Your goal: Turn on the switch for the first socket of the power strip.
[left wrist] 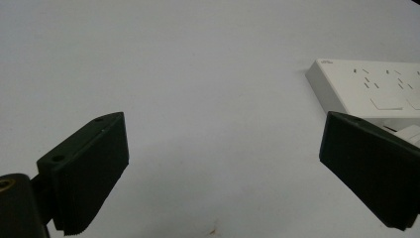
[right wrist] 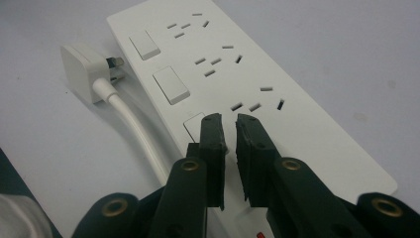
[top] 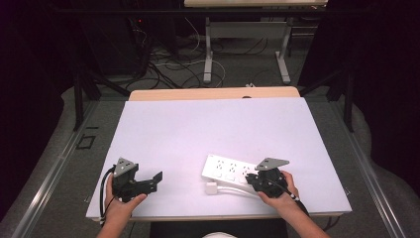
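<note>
The white plastic power strip (top: 229, 171) lies flat on the white table (top: 198, 129), near its front edge, right of centre. Its white plug (right wrist: 81, 72) and cable (right wrist: 136, 131) rest just beside it. Your right gripper (right wrist: 229, 124) hovers over the strip, jaws almost closed, holding nothing. Your left gripper (left wrist: 223, 158), well apart, gapes wide and empty.

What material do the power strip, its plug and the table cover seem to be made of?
Power strip: probably hard white plastic, smooth with a slight sheen, with crisp moulded slots and switches.
Plug: the same glossy white plastic, with metal-looking prongs; its cable looks like flexible white plastic or rubber.
Table cover: a matte white sheet, perhaps paper or laminate; I cannot tell which.
</note>
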The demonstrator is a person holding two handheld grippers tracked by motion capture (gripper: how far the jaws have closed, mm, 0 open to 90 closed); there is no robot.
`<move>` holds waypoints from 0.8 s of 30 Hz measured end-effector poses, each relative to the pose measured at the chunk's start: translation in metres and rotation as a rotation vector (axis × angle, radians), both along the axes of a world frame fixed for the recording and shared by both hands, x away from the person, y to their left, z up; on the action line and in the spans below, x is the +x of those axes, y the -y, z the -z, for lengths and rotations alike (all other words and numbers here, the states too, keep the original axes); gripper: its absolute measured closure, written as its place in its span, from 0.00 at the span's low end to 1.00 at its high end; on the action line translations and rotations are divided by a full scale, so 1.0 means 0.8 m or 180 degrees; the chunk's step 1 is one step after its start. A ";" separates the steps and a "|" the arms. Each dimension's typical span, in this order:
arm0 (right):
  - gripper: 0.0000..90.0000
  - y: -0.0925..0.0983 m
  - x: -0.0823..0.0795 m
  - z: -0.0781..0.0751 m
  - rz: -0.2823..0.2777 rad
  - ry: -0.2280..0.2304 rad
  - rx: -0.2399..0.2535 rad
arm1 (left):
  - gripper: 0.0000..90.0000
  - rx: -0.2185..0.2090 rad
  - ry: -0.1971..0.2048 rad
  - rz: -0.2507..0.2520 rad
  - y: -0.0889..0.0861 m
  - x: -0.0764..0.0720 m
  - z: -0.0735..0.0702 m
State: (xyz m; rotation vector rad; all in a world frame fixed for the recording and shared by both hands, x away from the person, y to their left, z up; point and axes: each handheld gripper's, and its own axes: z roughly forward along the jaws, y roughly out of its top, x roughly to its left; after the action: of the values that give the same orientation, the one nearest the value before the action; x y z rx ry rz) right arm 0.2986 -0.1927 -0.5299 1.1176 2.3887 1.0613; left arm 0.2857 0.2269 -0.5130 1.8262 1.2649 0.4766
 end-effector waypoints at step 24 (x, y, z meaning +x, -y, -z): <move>0.98 -0.004 0.003 0.004 -0.0031 -0.0065 0.0043 | 0.06 0.0008 0.0001 -0.0002 0.000 0.000 0.000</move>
State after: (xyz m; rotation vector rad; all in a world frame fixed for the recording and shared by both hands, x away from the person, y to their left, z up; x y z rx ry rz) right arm 0.3010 -0.1892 -0.5329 1.1277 2.4085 1.0760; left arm 0.2855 0.2270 -0.5130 1.8279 1.2650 0.4790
